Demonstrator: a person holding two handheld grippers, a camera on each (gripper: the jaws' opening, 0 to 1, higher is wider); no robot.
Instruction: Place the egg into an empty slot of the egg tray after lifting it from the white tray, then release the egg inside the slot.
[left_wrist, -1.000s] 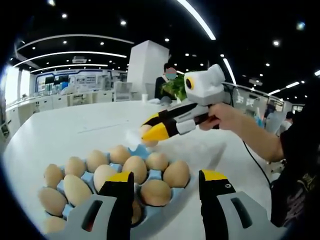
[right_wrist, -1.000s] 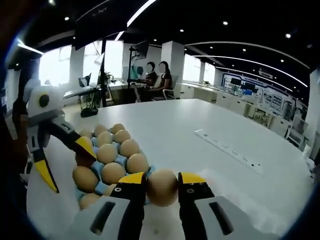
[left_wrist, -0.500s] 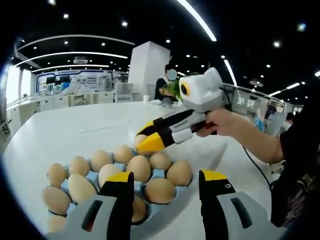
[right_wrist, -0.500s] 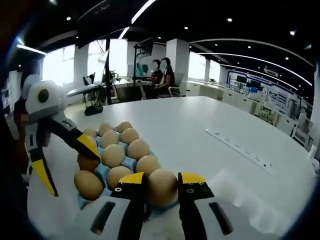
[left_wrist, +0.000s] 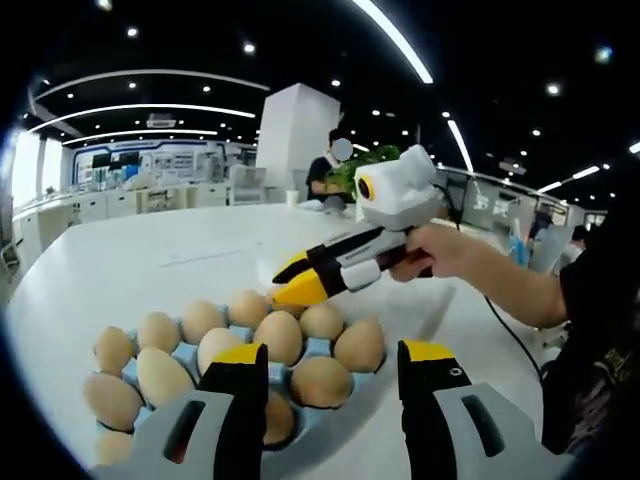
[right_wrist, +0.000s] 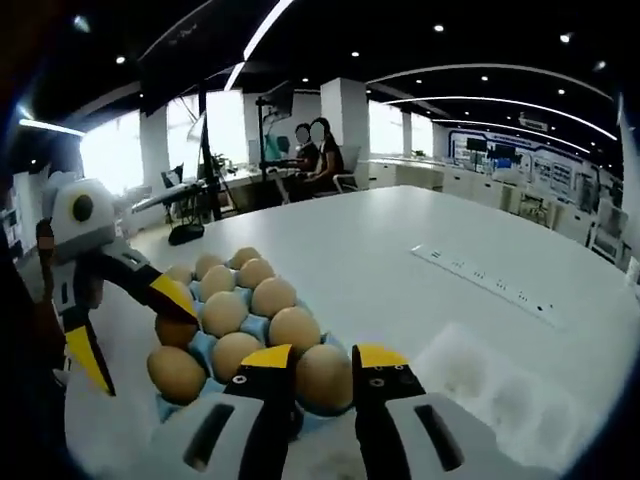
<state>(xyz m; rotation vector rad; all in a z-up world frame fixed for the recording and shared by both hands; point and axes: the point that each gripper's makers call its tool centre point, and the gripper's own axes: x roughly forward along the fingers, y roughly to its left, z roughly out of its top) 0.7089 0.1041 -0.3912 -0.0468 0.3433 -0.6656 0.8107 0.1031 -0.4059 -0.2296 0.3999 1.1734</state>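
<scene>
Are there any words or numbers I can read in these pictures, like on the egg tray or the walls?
None can be read. The egg tray and eggs carry no print. The signs on the far wall in the left gripper view are too small and blurred to read.

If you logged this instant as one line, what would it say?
right gripper: shut on egg | egg: low over egg tray edge | left gripper: open, holding nothing, near tray | release: not yet

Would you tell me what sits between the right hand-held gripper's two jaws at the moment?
In the right gripper view, a brown egg sits between the jaws of the right hand-held gripper, at the near edge of the blue egg tray.
</scene>
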